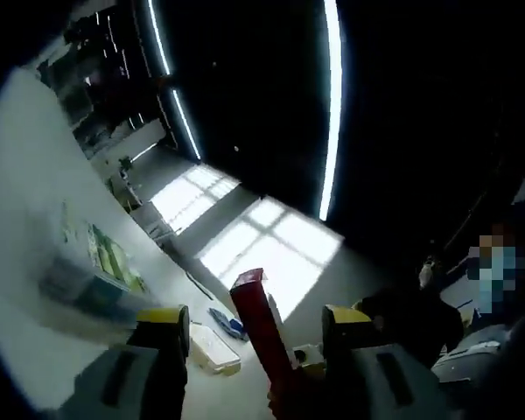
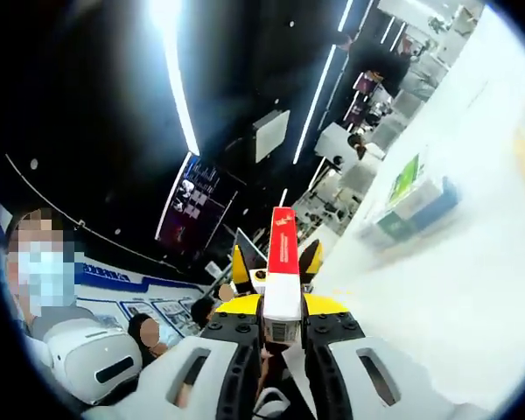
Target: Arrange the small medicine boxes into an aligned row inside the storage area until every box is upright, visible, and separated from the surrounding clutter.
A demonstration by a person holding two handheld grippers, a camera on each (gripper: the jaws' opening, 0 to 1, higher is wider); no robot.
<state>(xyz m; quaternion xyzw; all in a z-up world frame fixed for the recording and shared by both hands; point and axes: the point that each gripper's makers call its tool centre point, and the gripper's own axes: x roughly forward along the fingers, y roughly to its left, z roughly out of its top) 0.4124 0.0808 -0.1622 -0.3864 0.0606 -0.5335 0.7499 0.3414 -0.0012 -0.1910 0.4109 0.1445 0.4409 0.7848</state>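
The right gripper (image 2: 283, 337) is clamped on a red-and-white medicine box (image 2: 282, 276), its yellow-tipped jaws pressed against the white lower end. The box's long axis runs straight out along the jaws, red end farthest from them; the print on it is too small to read. Just beyond the box, the yellow tips of the left gripper (image 2: 274, 262) show on either side of its red part, but the box hides most of them.

In the left gripper view, the left gripper (image 1: 256, 328) has its jaws spread, with the same box (image 1: 264, 337) standing between them as a dark red bar, nearer the right-hand jaw. Whether that jaw touches it cannot be told, and the box's lower end is cut off at the picture's edge. Its long axis tilts a little off the jaws' line.

Beyond the box lies a pale table (image 1: 35, 227), blurred. On it, past the left-hand jaw, sits a clear storage bin (image 1: 92, 276) with green packets inside, their details smeared. Near the box are a white flat case (image 1: 214, 348) and a small blue thing (image 1: 227, 322), not identifiable. Long ceiling lights (image 1: 332, 105) streak the dark overhead.
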